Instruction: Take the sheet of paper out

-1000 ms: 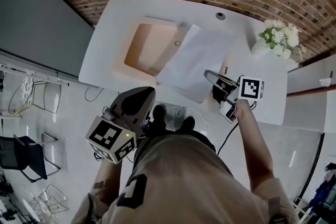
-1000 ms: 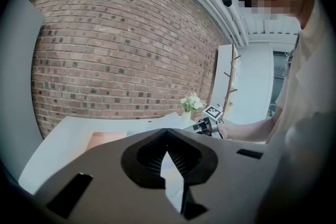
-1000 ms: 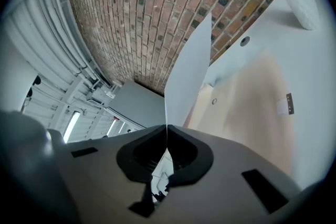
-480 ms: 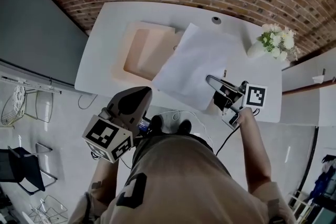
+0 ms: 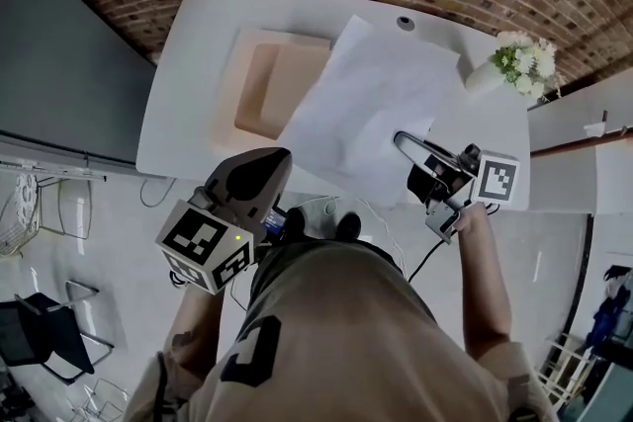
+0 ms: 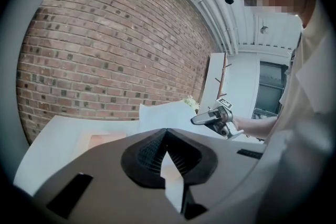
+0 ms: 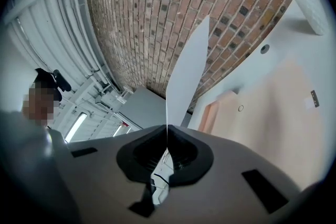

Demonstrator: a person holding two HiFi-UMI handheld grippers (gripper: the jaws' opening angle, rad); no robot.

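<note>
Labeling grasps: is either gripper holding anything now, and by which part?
The right gripper is shut on the sheet of paper, jaws pinching its edge nearest the person. The left gripper holds nothing, jaws together.

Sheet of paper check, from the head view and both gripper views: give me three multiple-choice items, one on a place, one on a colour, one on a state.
1. Where does the vase of flowers stand?
A. At the right end of the table
B. On a shelf
C. On the floor

2. What colour is the folder?
A. Blue
B. Beige
C. Black

3. How does the right gripper stand to the sheet of paper?
A. Open above it
B. Shut, away from it
C. Shut on its edge

Answers:
1 A, the head view shows the vase on the tabletop's right end.
2 B, the folder is pale beige against the white table.
3 C, the fingers meet with the sheet's edge pinched between them.
</note>
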